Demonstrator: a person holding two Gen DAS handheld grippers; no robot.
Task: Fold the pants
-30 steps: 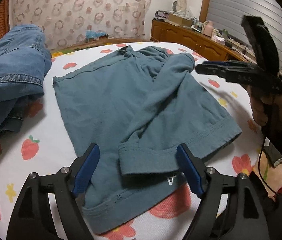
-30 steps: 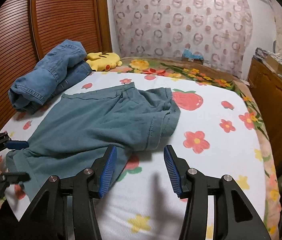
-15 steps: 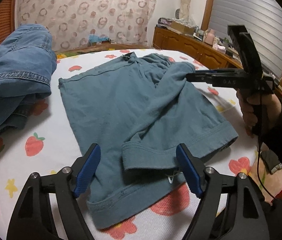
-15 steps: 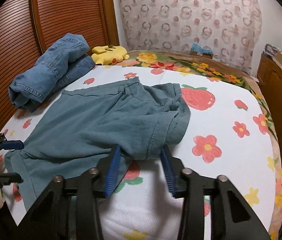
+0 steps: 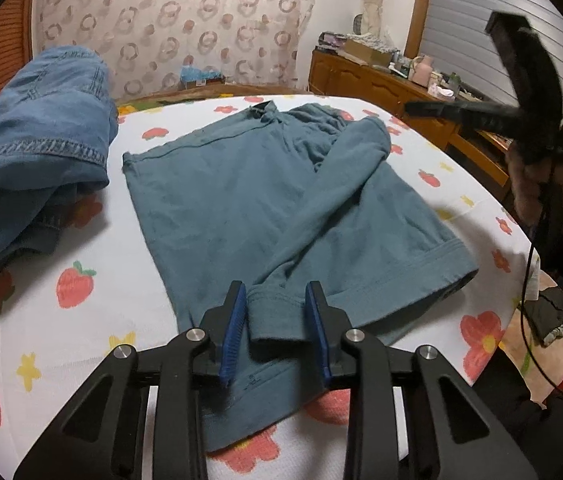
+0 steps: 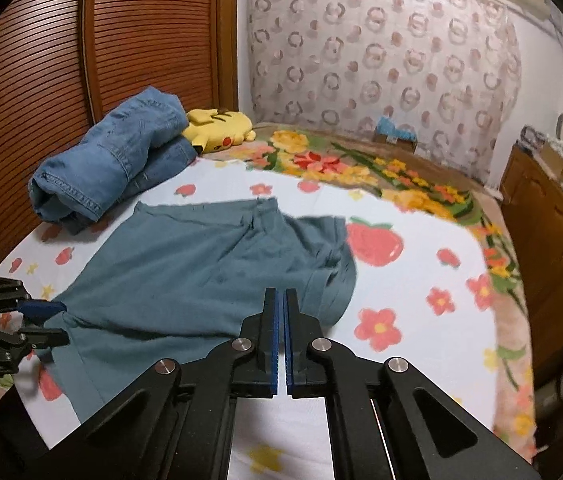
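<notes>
The left gripper [image 5: 277, 320] has its blue ribbed pads partly drawn in around the folded cuff of the teal pants [image 5: 241, 200], the thick double-stitched hem sitting between the jaws; whether the pads actually press the cloth cannot be told, though the right wrist view shows the fabric bunched at one blue pad. The right gripper [image 6: 280, 340] has its jaws pressed almost together, only a thin slit between the serrated blue pads; the pads lie at the near edge of the pants, and whether any cloth is caught in them cannot be told.

Just ahead of both sets of jaws the pants lie spread on the bedsheet [image 5: 81, 320], a white textured sheet printed with strawberries and flowers. The cloth is soft, matte knit, one leg folded diagonally over the other in a long rounded ridge, with a ribbed band at the wider leg opening to the right of the left jaws. The waist end lies farther off, rumpled.

Left of the left jaws and beyond, a heap of blue denim jeans [image 5: 29, 140] with orange-toned stitching sits in thick rolled folds. Beyond it, in the right wrist view, a yellow plush toy [image 6: 217, 128] rests beside a slatted wooden door [image 6: 81, 60]. Farthest away hangs a sheer curtain [image 6: 381, 60] patterned with rings.
</notes>
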